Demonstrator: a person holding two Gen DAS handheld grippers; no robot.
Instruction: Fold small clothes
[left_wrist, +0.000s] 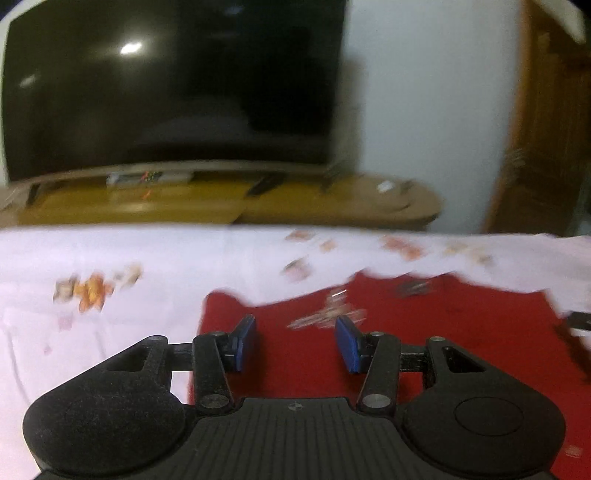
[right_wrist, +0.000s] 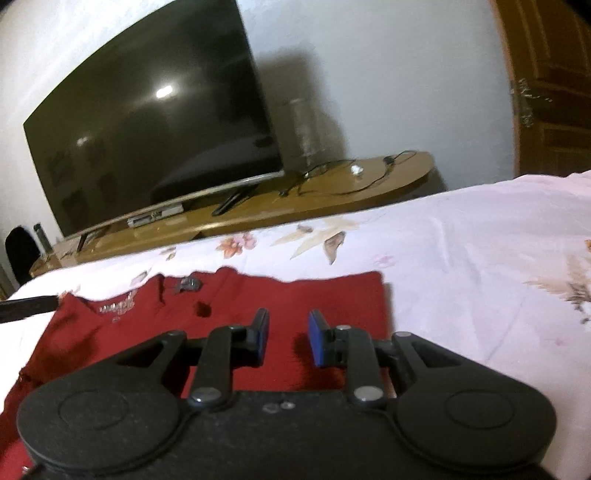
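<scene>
Risk of pinching floral bedsheet (right_wrist: 461, 236) along with red garment (right_wrist: 295, 295), which lies flat on it with neckline away from both cameras: left gripper (left_wrist: 294, 341) and right gripper (right_wrist: 288, 338) hover above, jaws parted, empty.

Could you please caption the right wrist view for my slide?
Open right claw above a red shirt spread on a floral bedsheet, television behind.

Bare floral bedsheet (right_wrist: 461, 258) flanks the red garment (right_wrist: 295, 302); television (right_wrist: 147, 122) stands beyond.
</scene>
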